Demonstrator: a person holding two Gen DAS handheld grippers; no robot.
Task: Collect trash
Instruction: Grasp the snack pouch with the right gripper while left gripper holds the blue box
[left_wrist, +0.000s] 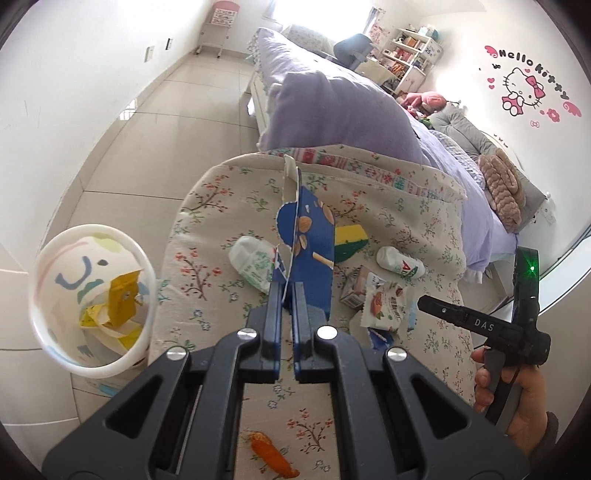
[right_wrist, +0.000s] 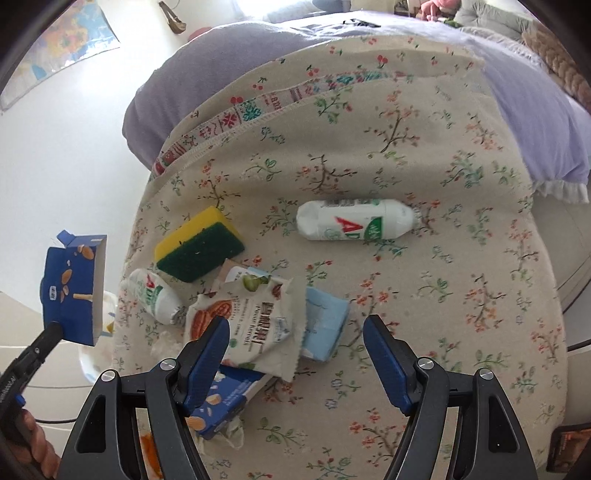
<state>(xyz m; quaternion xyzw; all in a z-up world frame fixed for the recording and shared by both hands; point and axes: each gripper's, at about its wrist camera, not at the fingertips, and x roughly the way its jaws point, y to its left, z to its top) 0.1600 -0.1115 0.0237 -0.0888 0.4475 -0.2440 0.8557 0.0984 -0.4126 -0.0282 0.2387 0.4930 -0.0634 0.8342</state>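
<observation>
My left gripper (left_wrist: 287, 291) is shut on a flattened blue snack box (left_wrist: 308, 236), held up above the floral cloth (left_wrist: 221, 206); the same blue snack box (right_wrist: 74, 284) shows at the left of the right wrist view, over the white bin. The white bin (left_wrist: 92, 299) stands left of the bed with yellow wrappers inside. My right gripper (right_wrist: 295, 332) hangs open above a white nut packet (right_wrist: 251, 325) and a pale blue carton (right_wrist: 325, 325). Two white bottles (right_wrist: 354, 219) (right_wrist: 155, 295), a yellow-green sponge (right_wrist: 199, 243) and another blue box (right_wrist: 221, 406) lie on the cloth.
A purple duvet (left_wrist: 332, 110) and pillows cover the bed beyond the cloth. Tiled floor (left_wrist: 166, 122) runs along the left. An orange scrap (left_wrist: 273, 454) lies near the cloth's front edge. A hand (left_wrist: 517, 398) holds the right gripper's handle.
</observation>
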